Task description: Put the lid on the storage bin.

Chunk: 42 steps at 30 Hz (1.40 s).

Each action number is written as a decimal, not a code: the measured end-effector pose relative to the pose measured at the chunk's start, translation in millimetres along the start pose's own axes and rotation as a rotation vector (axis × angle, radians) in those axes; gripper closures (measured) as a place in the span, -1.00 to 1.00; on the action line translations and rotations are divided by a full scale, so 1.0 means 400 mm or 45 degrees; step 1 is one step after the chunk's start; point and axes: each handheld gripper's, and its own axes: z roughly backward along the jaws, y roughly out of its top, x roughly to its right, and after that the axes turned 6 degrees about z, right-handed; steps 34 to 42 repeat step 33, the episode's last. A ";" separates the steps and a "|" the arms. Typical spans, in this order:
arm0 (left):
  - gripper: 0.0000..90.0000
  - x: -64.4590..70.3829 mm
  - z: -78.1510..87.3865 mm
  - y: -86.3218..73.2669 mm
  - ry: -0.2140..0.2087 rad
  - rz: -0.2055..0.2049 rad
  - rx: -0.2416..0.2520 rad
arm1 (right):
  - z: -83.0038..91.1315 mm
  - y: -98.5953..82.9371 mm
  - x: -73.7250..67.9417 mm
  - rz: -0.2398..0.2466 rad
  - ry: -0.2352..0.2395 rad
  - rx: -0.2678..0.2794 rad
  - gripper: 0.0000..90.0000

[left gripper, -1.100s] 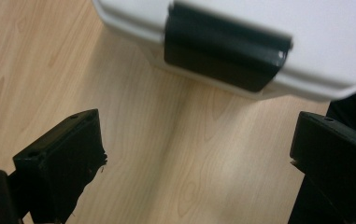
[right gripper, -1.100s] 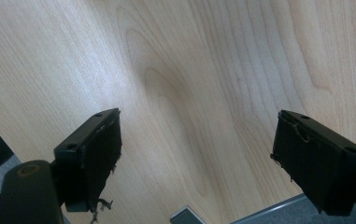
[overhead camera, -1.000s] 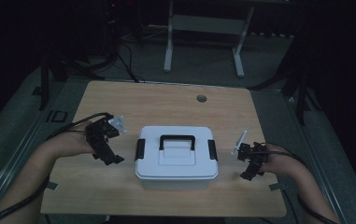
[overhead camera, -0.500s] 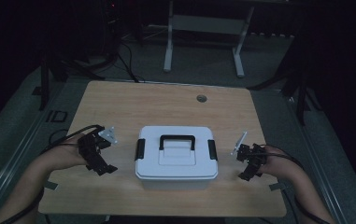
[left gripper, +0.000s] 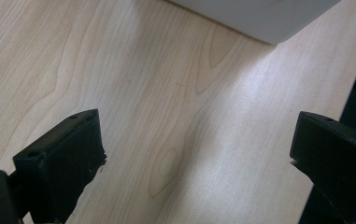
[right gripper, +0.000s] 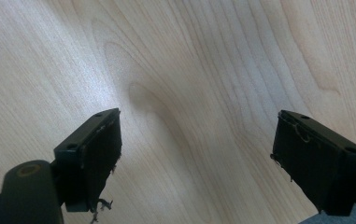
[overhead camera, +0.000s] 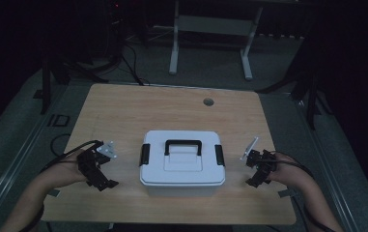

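A white lidded box [overhead camera: 181, 157] with a black top handle [overhead camera: 183, 145] and black side latches sits on the wooden table [overhead camera: 138, 108], toward the near edge and central across its width. The left gripper [overhead camera: 105, 178] rests at the box's 9 o'clock, apart from it, with bare wood between; the right gripper [overhead camera: 255, 175] lies at the box's 3 o'clock, likewise apart. The far half of the table stands open save for a round cable port [overhead camera: 208, 102] at 12 o'clock. Each gripper is close to its own side edge. The left gripper view adds detail: its jaws stand wide with nothing between them, a corner of the box [left gripper: 259, 18] shows at 1 o'clock, and the table edge runs down the right side. The right gripper view shows jaws wide and empty over bare wood grain, frayed fibres on the pads [right gripper: 98, 154].
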 end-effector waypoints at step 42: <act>-0.94 -0.005 -0.073 -0.142 0.028 0.185 0.101 | -0.019 -0.041 -0.002 -0.068 -0.018 0.071 -0.66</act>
